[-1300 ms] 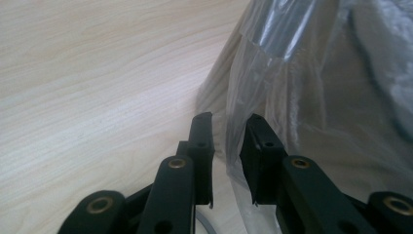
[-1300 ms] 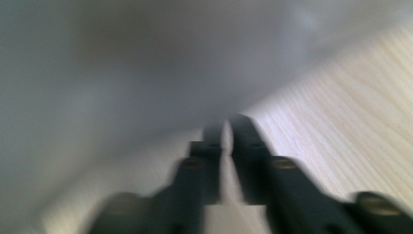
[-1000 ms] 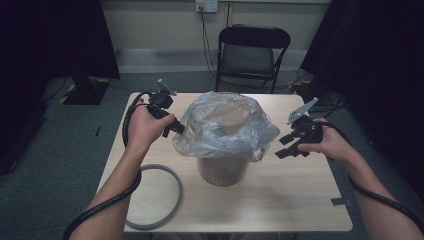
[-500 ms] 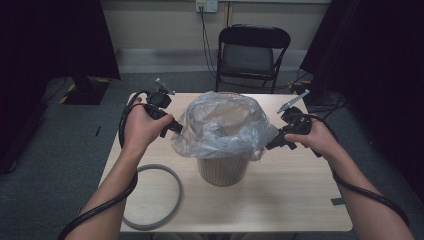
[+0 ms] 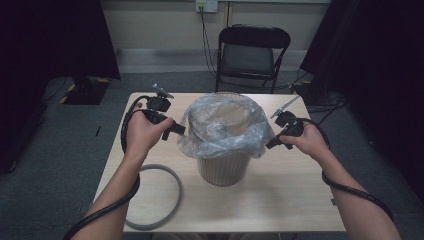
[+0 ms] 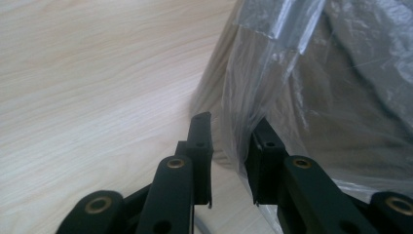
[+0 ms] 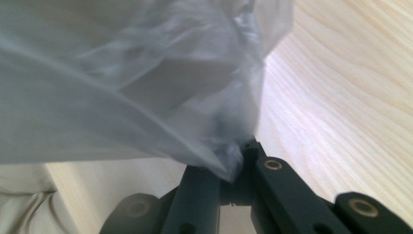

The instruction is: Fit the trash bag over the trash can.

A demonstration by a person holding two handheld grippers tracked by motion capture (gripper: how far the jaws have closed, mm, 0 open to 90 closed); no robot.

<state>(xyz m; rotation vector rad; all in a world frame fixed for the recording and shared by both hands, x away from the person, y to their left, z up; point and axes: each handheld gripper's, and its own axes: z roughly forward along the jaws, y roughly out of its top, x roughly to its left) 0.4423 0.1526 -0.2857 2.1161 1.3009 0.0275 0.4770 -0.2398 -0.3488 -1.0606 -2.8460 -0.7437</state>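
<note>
At the lower left of the high view, a grey ring [image 5: 152, 197] lies flat on the wooden table [image 5: 280, 200], its near arc just reaching the table's front edge. The person's forearms enter from the bottom corners of that frame, each trailed by a black cable.

At mid-frame stands a beige ribbed bin [image 5: 222, 167], upright, lined with a clear plastic bag [image 5: 220, 132] whose mouth is folded out over the rim and hangs down the outside wall.

Left of the bin, the left gripper [image 5: 175, 131] points at the bag's hanging skirt. In the left gripper view its jaws stand apart with a plain gap between them; a fold of the bag [image 6: 316, 97] hangs into that gap against the right-hand jaw, not pinched.

Right of the bin, the right gripper [image 5: 274, 142] meets the bag's lower edge. In the right gripper view its jaws are drawn together on a bunched corner of the bag [image 7: 146, 87], the film gathered at the jaw tips, with bare table [image 7: 350, 97] at the right of the frame.

Beyond the table, at upper centre of the high view, a dark folding chair [image 5: 252, 52] faces the table, with a wall outlet [image 5: 206, 5] and cables behind it.
</note>
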